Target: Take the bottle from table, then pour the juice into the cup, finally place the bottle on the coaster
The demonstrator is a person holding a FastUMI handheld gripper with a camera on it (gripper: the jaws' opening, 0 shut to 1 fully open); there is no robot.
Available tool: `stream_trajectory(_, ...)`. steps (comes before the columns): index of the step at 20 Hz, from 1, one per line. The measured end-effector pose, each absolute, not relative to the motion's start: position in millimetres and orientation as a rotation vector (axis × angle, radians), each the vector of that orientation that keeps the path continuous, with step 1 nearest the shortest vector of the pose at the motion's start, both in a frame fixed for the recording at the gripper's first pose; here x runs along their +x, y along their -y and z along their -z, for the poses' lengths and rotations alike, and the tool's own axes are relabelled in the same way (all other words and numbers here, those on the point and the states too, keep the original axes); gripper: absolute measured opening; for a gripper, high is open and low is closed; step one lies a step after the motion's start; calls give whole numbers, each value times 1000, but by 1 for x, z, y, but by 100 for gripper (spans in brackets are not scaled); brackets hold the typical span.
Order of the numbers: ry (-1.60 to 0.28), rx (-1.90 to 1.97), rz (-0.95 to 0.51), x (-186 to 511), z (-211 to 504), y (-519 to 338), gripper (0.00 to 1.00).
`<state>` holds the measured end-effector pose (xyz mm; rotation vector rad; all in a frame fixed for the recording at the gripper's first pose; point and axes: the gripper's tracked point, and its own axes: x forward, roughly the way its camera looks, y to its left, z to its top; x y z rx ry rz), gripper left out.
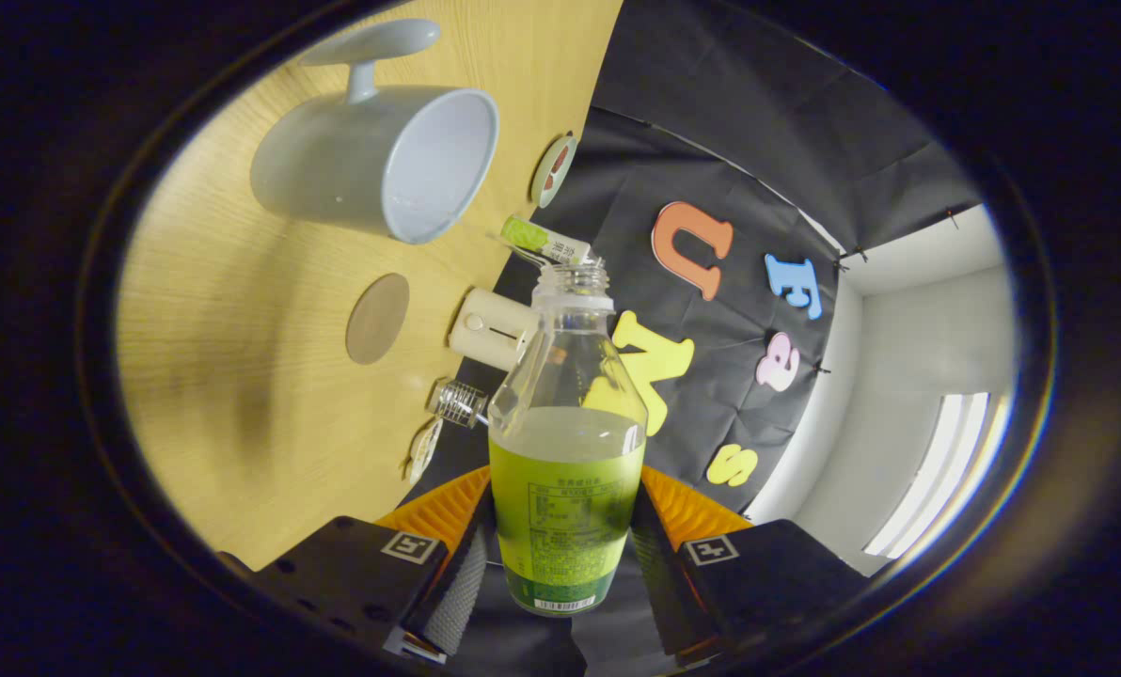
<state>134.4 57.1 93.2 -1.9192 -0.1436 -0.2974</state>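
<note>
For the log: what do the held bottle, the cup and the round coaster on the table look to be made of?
Bottle, clamped between the gripper fingers: clear glossy plastic, probably, since the wall shows through above the label.
Cup: pale grey glazed ceramic, by its thick wall and soft sheen.
Coaster: thin matte brownish disc, perhaps cork or wood; hard to tell.
Table: wood-grain surface, possibly laminate.

bottle [565, 508] label | print too small to read

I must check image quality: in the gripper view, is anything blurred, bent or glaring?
Gripper view: fisheye bends the light wooden table; the clear green-labelled juice bottle, clamped in the tongs, is sharp; the grey ceramic cup is sharp; the window strip glares.
</note>
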Motion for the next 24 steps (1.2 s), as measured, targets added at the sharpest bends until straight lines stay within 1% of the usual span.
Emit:
stream_trajectory(6,133,-1935,305,133,-94,-56,80)
stream_trajectory(15,195,-1980,338,131,-102,-56,80)
stream_trajectory(24,207,-2040,378,130,-132,-56,80)
